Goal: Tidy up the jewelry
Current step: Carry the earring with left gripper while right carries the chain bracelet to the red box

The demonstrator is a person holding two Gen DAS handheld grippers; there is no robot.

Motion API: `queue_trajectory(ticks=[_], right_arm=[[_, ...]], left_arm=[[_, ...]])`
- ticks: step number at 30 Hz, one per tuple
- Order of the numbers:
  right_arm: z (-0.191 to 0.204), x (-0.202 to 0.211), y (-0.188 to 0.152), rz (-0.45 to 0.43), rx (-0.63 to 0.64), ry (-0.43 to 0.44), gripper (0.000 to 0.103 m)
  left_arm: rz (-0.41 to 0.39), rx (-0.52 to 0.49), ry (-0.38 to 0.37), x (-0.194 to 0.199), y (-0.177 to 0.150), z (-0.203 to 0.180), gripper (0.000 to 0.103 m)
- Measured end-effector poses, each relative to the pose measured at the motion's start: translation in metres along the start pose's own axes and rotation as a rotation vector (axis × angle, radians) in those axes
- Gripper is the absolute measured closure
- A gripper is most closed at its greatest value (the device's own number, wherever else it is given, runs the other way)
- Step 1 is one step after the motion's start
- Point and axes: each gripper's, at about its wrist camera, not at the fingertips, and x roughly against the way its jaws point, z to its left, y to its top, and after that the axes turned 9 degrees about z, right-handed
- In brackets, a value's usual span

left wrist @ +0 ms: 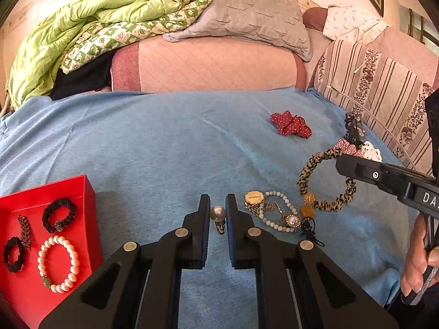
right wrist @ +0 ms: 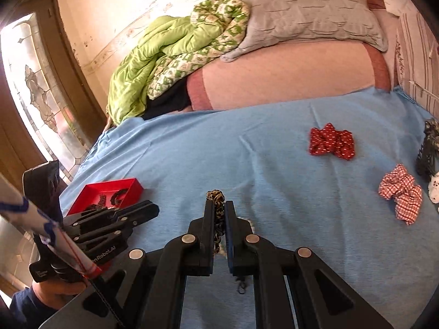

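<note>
Black fingers of the left gripper fill the bottom of the left wrist view, slightly apart around a pearl earring on the blue bedsheet; whether the pads touch it cannot be told. A red box to the left already holds a pearl bracelet and black hair ties. A tangle of jewelry lies just right. The smooth round pearl could squirt out as the fingers close.

From the right wrist view, the right gripper is clamped on a leopard-print scrunchie. A chain snagged on it may be dragged along when lifted. A red dotted scrunchie and a checked scrunchie lie well apart
</note>
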Motion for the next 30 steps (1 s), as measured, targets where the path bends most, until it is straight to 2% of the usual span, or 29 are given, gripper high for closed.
queue_trajectory(ticks=[14,22,30], right_arm=[[0.041,-0.013,-0.004,-0.002,0.037,0.027,0.095],[0.075,-0.003,-0.017,-0.004,0.057,0.058,0.095],[0.127,0.005,-0.025,0.008,0.103,0.133,0.095]], left_arm=[[-0.075,0.066,0.030,0.042,-0.010,0.019,0.092],[-0.134,0.187,0.088,0.093,-0.042,0.061,0.092],[-0.150,0.302,0.183,0.128,-0.081,0.119,0.092]])
